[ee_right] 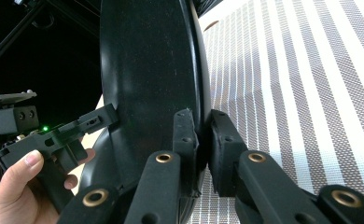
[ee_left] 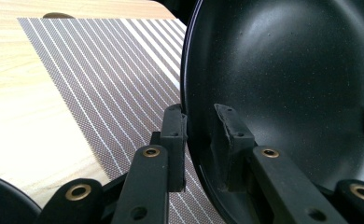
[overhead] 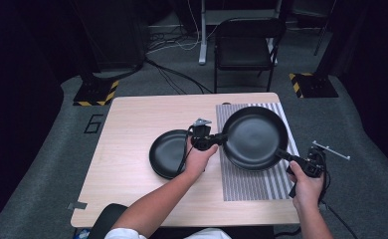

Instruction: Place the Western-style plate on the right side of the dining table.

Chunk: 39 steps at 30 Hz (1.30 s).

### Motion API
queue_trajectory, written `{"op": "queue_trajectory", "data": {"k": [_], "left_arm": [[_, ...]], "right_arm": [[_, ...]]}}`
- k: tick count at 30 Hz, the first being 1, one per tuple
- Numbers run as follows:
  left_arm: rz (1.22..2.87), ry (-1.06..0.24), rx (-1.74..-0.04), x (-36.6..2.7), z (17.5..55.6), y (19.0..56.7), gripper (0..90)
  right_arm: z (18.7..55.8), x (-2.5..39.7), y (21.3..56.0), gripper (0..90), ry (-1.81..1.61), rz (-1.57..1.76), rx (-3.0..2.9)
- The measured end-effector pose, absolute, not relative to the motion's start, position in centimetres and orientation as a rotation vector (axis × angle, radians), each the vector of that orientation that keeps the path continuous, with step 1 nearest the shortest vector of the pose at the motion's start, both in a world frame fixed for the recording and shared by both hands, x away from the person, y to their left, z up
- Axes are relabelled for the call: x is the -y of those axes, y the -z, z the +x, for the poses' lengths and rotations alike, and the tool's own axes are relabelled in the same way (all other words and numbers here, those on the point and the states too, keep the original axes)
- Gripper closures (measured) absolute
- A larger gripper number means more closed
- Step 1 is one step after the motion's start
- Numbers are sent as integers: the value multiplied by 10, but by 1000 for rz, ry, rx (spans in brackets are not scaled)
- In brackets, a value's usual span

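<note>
Jaws of both grippers clamp opposite rims of a large black pan (overhead: 254, 138), held above the striped mat (overhead: 254, 186) near the table's (overhead: 132, 164) right edge; a smaller black plate (overhead: 168, 153) lies centrally. Left gripper (ee_left: 201, 140) view: jaws pinch the rim. Right gripper (ee_right: 202, 140) view: jaws grip the opposite rim.

A large black frying pan (overhead: 254, 137) is held over the striped mat (overhead: 246, 185) on the desk's right half, gripped at opposite rims. A smaller black pan (overhead: 168, 153) lies flat near the desk's middle.
</note>
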<state>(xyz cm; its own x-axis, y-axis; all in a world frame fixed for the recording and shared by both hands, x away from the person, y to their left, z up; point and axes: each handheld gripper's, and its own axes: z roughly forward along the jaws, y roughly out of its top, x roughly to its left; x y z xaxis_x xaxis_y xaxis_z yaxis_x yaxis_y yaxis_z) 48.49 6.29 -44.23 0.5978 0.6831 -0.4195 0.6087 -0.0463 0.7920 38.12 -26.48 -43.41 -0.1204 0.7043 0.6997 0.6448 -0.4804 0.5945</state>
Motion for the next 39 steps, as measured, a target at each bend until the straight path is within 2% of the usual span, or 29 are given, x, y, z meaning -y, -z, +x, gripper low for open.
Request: {"op": "queue_trajectory", "data": {"k": [25, 39], "left_arm": [[1733, -63, -1114, -55, 483, 471, 747], [1722, -53, -1154, -49, 490, 485, 744]], "right_arm": [[382, 271, 460, 825, -1657, 2088, -1580], [394, 277, 471, 827, -1636, 2135, -1579]]}}
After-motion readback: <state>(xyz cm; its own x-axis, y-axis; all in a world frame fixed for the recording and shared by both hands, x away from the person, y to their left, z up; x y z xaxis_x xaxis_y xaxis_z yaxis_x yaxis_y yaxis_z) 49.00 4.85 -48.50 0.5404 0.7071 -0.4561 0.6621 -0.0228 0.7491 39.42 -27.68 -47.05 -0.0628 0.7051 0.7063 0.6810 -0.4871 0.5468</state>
